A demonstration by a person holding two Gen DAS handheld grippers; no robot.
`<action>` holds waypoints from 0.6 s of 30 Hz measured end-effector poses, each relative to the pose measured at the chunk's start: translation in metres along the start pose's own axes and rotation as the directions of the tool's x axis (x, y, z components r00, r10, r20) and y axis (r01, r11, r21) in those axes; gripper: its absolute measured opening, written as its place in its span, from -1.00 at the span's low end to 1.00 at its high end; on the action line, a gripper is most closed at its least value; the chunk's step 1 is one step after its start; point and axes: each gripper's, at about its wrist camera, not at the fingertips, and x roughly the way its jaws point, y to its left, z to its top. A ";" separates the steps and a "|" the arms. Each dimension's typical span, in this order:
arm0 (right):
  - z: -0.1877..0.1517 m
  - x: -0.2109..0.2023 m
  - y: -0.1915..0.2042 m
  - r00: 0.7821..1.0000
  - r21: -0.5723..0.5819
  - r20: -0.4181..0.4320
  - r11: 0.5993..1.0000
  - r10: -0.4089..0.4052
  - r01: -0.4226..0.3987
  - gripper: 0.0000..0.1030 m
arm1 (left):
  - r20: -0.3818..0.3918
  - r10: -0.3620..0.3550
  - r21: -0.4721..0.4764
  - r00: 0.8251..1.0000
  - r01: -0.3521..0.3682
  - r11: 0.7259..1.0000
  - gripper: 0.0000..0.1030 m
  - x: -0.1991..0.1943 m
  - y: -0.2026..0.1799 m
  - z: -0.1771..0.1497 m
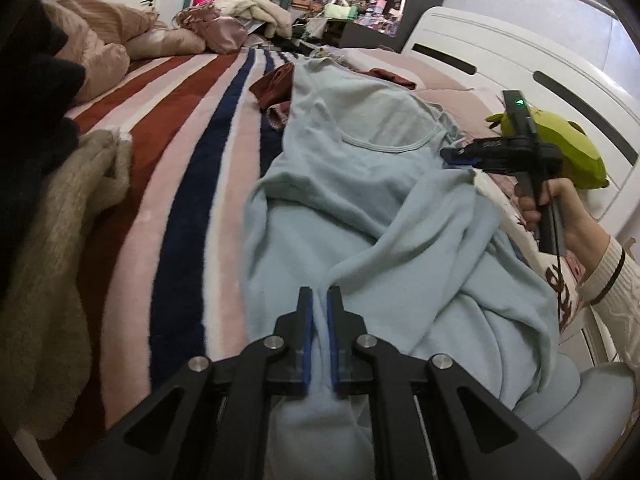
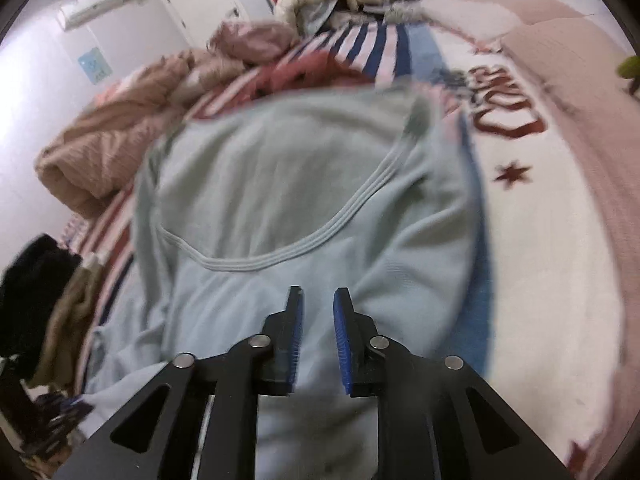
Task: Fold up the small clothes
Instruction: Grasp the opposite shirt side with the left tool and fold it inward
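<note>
A light blue long-sleeved top [image 1: 360,184] lies spread on the striped bed, neckline facing up. My left gripper [image 1: 319,300] is shut on a fold of its fabric near the lower part. My right gripper [image 1: 452,156] shows in the left wrist view at the top's right shoulder, held by a hand. In the right wrist view the right gripper [image 2: 318,300] is open just above the top [image 2: 280,184], below the neckline, with nothing between the jaws. That view is blurred.
A striped blanket [image 1: 180,152] covers the bed. A beige knit and a black garment [image 1: 60,208] lie at left. A maroon garment [image 1: 276,84] lies beyond the top. Pink bedding [image 1: 100,52], a green plush [image 1: 568,148] and the white headboard [image 1: 520,60] surround it.
</note>
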 end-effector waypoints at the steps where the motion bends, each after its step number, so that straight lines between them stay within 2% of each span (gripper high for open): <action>1: -0.002 -0.013 -0.004 1.000 0.003 0.010 1.000 -0.001 0.001 -0.41 | 0.007 -0.030 0.010 1.000 0.030 1.000 -0.65 -0.002 -0.002 0.002; 2: -0.006 -0.027 -0.008 1.000 -0.003 0.011 1.000 -0.023 0.023 -0.30 | 0.025 -0.073 0.019 0.997 0.073 0.997 -0.26 -0.007 -0.005 0.004; 3: -0.009 -0.033 -0.009 0.999 -0.006 0.004 0.999 -0.039 0.039 -0.13 | 0.046 -0.106 0.022 0.993 0.105 0.994 -0.09 -0.011 -0.007 0.008; 4: -0.016 -0.040 -0.014 0.998 -0.014 -0.016 0.998 -0.065 0.065 -0.10 | 0.063 -0.138 0.026 0.988 0.137 0.990 0.04 -0.014 -0.010 0.013; 5: -0.021 -0.042 -0.016 0.997 -0.018 -0.031 0.997 -0.077 0.077 -0.10 | 0.075 -0.169 0.037 0.983 0.167 0.985 0.04 -0.015 -0.014 0.019; 7: -0.034 -0.042 -0.023 0.994 -0.029 -0.069 0.996 -0.089 0.088 -0.10 | 0.086 -0.182 0.070 0.979 0.177 0.982 0.04 -0.012 -0.024 0.030; 10: -0.055 -0.024 -0.032 0.989 -0.007 -0.150 1.000 -0.008 0.007 -0.10 | 0.075 -0.180 0.142 0.981 0.168 0.975 0.04 0.004 -0.043 0.045; 12: -0.062 -0.017 -0.029 0.987 0.014 -0.152 0.999 0.054 -0.053 -0.10 | 0.046 -0.183 0.158 0.982 0.173 0.972 0.04 0.019 -0.055 0.053; 14: -0.065 -0.014 -0.025 0.989 0.012 -0.133 0.998 0.061 -0.060 -0.12 | 0.009 -0.194 0.182 0.981 0.189 0.965 0.04 0.036 -0.066 0.058; 15: -0.065 -0.013 -0.022 0.991 0.001 -0.128 0.999 0.045 -0.046 -0.39 | -0.010 -0.185 0.197 0.983 0.183 0.963 0.02 0.045 -0.071 0.061; 16: -0.065 -0.012 -0.019 0.992 -0.021 -0.123 1.000 0.015 -0.018 -1.00 | -0.026 -0.174 0.207 0.984 0.175 0.963 -0.14 0.052 -0.075 0.063; 17: -0.065 -0.010 -0.015 0.991 -0.051 -0.126 0.998 -0.048 0.042 -1.00 | -0.042 -0.157 0.211 0.987 0.163 0.964 -0.48 0.061 -0.079 0.065; 18: -0.065 -0.010 -0.014 0.990 -0.060 -0.123 0.996 -0.073 0.066 -0.97 | -0.048 -0.141 0.209 0.989 0.148 0.967 -0.70 0.067 -0.080 0.065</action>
